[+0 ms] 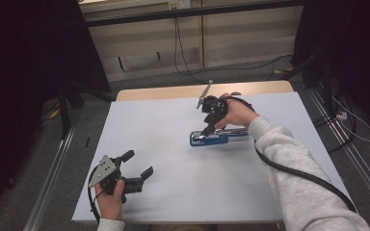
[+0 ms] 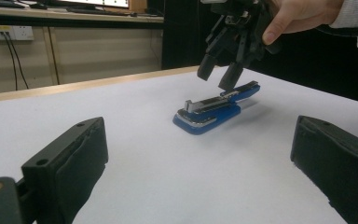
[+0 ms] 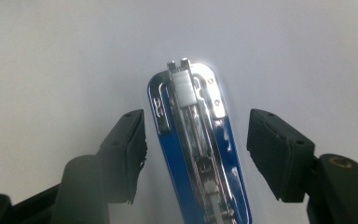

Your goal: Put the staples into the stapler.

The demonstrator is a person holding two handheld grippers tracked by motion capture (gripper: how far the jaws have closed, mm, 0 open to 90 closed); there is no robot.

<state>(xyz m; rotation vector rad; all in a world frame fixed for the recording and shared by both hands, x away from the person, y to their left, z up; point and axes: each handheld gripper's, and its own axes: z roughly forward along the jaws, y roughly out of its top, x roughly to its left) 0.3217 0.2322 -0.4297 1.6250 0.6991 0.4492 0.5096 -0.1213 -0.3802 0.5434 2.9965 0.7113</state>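
1. High view: blue stapler [image 1: 218,136] flat on white table [image 1: 173,144], right of centre. Right claw [image 1: 209,129] tipped down over rear half, jaws apart, not gripping. Left claw [image 1: 137,169] low near front-left edge, spread wide, holding nothing, well apart from stapler. Risk: a skewed close could shove stapler sideways across smooth top.

2. Left gripper view: stapler [image 2: 213,108] seen side-on, lid raised at rear, staple channel exposed. Right claw [image 2: 218,74] just above lid. Risk: downward press could snap lid shut or tilt base.

3. Right gripper view: stapler [image 3: 198,154] between spread jaws, gaps on both sides, body angled off centre line. Risk: one pad landing first, twisting stapler out of grasp.
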